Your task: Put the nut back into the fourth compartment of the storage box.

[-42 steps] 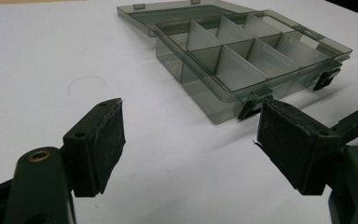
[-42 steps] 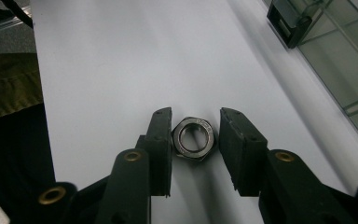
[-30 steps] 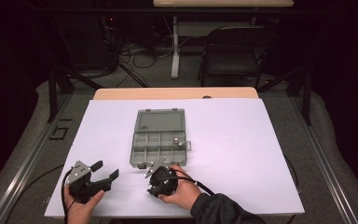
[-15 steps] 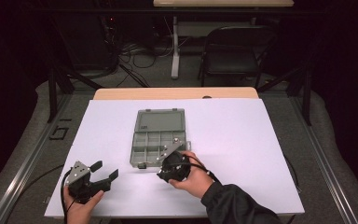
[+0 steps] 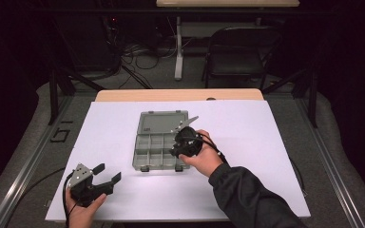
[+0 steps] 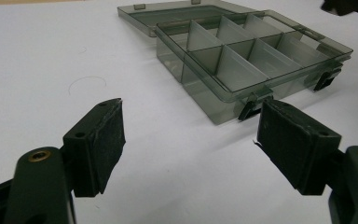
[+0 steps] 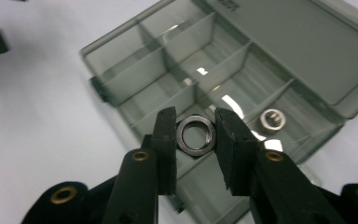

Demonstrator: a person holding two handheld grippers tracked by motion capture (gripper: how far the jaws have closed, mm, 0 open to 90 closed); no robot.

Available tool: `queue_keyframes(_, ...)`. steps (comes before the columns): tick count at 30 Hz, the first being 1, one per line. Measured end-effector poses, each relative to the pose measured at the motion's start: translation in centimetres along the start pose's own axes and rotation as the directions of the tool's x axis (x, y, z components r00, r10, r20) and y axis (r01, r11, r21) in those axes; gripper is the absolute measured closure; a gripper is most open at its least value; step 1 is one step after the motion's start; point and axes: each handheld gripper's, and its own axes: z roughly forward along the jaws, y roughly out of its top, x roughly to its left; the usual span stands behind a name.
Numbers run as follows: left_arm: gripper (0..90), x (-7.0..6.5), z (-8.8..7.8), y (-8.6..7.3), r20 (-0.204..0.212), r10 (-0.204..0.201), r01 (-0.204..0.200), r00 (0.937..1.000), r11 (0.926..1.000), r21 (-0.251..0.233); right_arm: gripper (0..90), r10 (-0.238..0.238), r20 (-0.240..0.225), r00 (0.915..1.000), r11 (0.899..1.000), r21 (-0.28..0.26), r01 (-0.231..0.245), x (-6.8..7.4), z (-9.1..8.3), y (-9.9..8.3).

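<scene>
A smoky clear compartment box (image 5: 159, 140) lies open on the white table, its lid (image 5: 162, 121) flat behind it. My right gripper (image 7: 195, 126) is shut on a steel hex nut (image 7: 195, 135) and hangs over the box's compartments (image 7: 186, 74). A second nut (image 7: 272, 119) rests in one compartment near the lid. In the high view the right gripper (image 5: 180, 142) sits over the box's right side. My left gripper (image 5: 105, 173) stands open near the table's front left, nothing between its jaws, with the box (image 6: 251, 65) ahead of it.
White paper (image 5: 266, 142) covers the table, with a wooden edge (image 5: 180, 95) at the back. A dark chair (image 5: 240, 52) and cables on the floor lie beyond the table. The person's dark sleeve (image 5: 252, 199) crosses the front right.
The right gripper has moved from the table in front of the box up and back over the box's right compartments, carrying the nut. The left gripper has stayed put.
</scene>
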Motion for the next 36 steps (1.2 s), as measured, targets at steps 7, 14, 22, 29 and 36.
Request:
queue_keyframes(7, 23.3, 0.1, 0.0, 0.0, 0.002, -0.001, 0.001, 1.0, 1.0, -0.001, 70.1, 0.06, 0.08, 0.995, 0.998, 0.01, -0.061, -2.6, 1.5, 1.0)
queue_keyframes(14, 23.3, 0.1, 0.0, 0.0, 0.002, -0.003, 0.003, 1.0, 1.0, -0.002, 70.1, 0.122, 0.129, 0.9842, 0.993, -0.015, -0.121, -4.5, 2.0, 1.1)
queue_keyframes(22, 23.3, 0.0, 0.0, 0.0, 0.003, -0.002, 0.002, 1.0, 1.0, 0.001, 70.1, 0.123, 0.153, 0.9805, 0.991, 0.025, -0.128, -4.9, 3.2, 0.8)
queue_keyframes(29, 23.3, 0.1, 0.0, 0.0, 0.004, -0.005, 0.005, 1.0, 1.0, 0.001, 70.1, 0.116, 0.17, 0.9787, 0.99, 0.056, -0.127, -5.0, 3.9, 0.6)
queue_keyframes(36, 23.3, 0.1, 0.0, 0.0, 0.007, -0.003, 0.003, 1.0, 1.0, 0.003, 70.0, 0.121, 0.174, 0.9773, 0.989, 0.057, -0.133, -5.2, 4.2, 0.2)
